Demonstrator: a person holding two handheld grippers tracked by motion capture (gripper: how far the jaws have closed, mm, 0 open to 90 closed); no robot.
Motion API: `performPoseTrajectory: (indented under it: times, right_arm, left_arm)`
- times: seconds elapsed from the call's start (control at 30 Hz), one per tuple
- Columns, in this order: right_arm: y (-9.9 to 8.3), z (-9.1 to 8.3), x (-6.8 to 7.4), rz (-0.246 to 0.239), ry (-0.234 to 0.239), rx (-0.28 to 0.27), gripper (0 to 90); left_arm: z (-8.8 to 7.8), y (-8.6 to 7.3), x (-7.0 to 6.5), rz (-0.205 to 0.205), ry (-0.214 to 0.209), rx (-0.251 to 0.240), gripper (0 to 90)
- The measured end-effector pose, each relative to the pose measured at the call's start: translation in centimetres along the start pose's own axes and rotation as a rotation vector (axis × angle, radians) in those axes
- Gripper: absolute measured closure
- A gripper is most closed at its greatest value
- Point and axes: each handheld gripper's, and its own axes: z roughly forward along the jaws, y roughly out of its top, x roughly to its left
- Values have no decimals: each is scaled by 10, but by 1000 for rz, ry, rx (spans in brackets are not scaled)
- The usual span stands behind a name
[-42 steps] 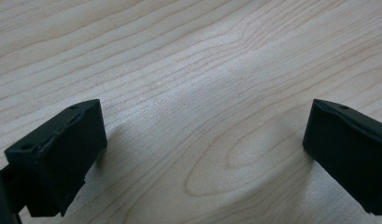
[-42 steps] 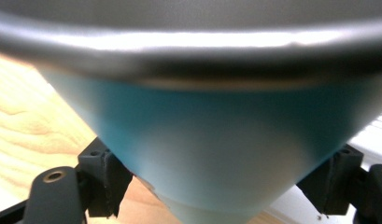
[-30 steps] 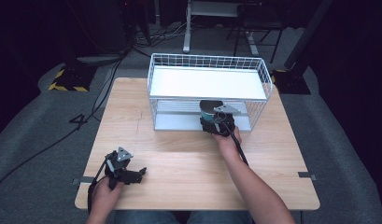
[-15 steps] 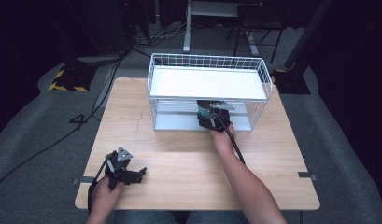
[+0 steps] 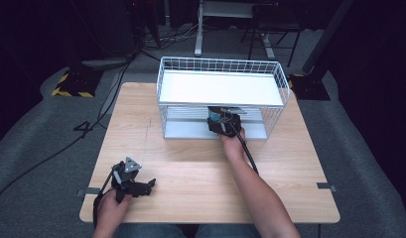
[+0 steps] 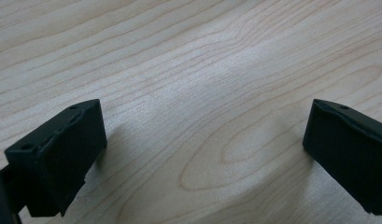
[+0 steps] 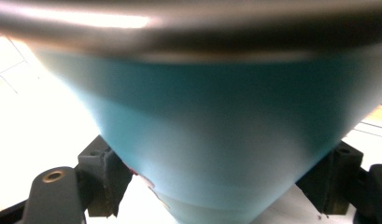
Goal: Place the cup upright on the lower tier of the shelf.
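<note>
At the near left corner of the pale wooden table (image 5: 190,168), the left gripper (image 5: 150,187) rests low over bare wood in the person's left hand (image 5: 111,210). Its own view shows the two black jaws standing wide apart with nothing but wood grain (image 6: 202,116) between them, so this claw is open and empty, well apart from everything else.

Farther right and toward the back of the table stands the white wire basket shelf (image 5: 163,94), with a flat white top panel and a lower grey slatted level. The right gripper (image 5: 219,119) is reaching into the front opening of that lower level, just under the top panel. It holds a teal bowl-shaped cup with a dark rim (image 7: 202,130): in the right gripper view the tapered teal body sits between the jaws, which press on either side low down, so the claw is closed on it. In the high view the cup (image 5: 215,116) shows as a small teal patch at the front edge of the shelf, with its dark rim close beneath the top panel.

The risk lies in that tight gap. The wide rim looks likely to catch on the front wire or top panel, and because the jaws grip the narrow, sloping lower part, a knock could make the cup tilt or slip out.
</note>
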Motion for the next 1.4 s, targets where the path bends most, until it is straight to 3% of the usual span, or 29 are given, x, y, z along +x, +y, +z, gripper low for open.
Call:
performPoseTrajectory:
  times: [0.4,0.5,0.63,0.87,1.0,1.13,1.27,1.4]
  right_arm:
    - [-1,3,-4,19,37,17,218]
    - [-1,4,-4,0,60,27,156]
    - [0,1,-3,17,54,8,143]
    - [1,-5,-4,4,39,-2,131]
    - [0,-11,-3,-6,30,-5,131]
    - [-3,-19,-3,3,49,-14,131]
    - [-4,-35,-2,-36,55,-9,132]
    - [-6,-48,-3,-29,82,-17,136]
  left_arm:
    - [0,0,0,1,-2,2,0]
    - [0,0,0,1,-2,2,0]
    - [0,0,0,1,-2,3,0]
    - [0,0,0,1,-2,3,0]
    - [0,0,0,1,-2,2,0]
    - [0,0,0,1,-3,2,0]
    - [0,0,0,1,-1,0,0]
    - [0,0,0,1,-1,1,0]
